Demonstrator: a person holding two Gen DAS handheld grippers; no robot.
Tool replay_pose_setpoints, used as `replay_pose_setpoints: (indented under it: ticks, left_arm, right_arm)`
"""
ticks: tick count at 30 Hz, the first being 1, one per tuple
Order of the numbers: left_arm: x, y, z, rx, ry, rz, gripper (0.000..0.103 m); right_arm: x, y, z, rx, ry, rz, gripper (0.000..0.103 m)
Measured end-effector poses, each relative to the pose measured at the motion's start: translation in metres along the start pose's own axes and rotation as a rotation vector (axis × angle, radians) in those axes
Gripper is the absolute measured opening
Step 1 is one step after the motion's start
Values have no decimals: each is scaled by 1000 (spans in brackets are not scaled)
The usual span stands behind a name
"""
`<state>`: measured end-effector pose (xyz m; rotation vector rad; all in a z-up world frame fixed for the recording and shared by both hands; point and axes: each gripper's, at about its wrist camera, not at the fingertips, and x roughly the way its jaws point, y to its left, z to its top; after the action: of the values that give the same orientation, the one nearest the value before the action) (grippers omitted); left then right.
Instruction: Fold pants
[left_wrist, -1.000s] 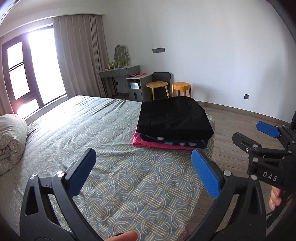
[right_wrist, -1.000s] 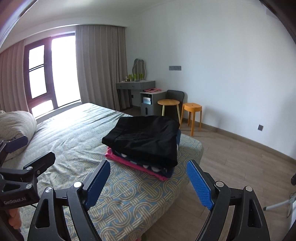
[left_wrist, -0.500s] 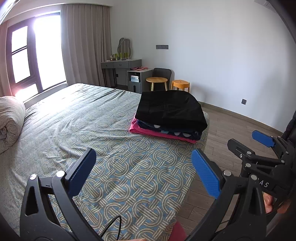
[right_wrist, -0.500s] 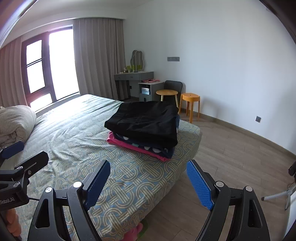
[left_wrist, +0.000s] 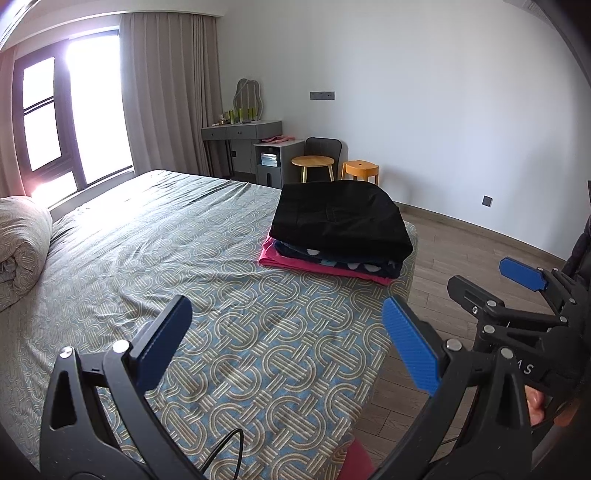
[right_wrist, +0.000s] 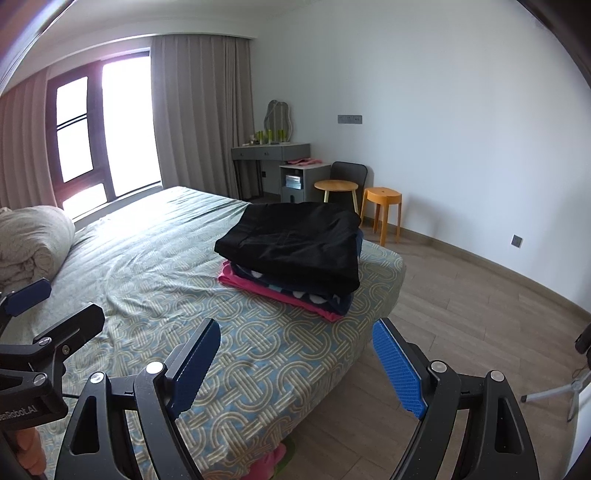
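Folded black pants (left_wrist: 340, 218) lie on top of a stack of folded clothes, above a navy dotted piece (left_wrist: 347, 260) and a pink piece (left_wrist: 295, 263), at the far corner of the bed (left_wrist: 147, 251). The stack also shows in the right wrist view (right_wrist: 295, 243). My left gripper (left_wrist: 286, 341) is open and empty, held above the bed's near part, well short of the stack. My right gripper (right_wrist: 297, 363) is open and empty over the bed's foot edge. Each gripper appears in the other's view: the right one (left_wrist: 517, 291), the left one (right_wrist: 40, 314).
A rolled duvet (left_wrist: 22, 243) lies at the bed's left. A grey dresser (left_wrist: 243, 147), cabinet, dark chair, round wooden table (left_wrist: 312, 162) and orange stool (left_wrist: 359, 170) stand by the far wall. Wooden floor lies right of the bed. A tripod leg (right_wrist: 554, 391) stands at the right.
Both grippers have pulled back and away from the stack, so the bed and stack look farther off. Both stay open and empty.
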<state>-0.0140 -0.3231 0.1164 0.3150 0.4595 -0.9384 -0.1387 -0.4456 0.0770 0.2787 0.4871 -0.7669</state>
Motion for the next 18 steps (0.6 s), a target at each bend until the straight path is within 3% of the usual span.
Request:
replay_pose_setpoints:
  ticks: [18]
  left_arm:
    - [3, -6, -1, 25, 7, -26, 103]
  right_arm:
    - [1, -4, -2, 34, 8, -10, 86]
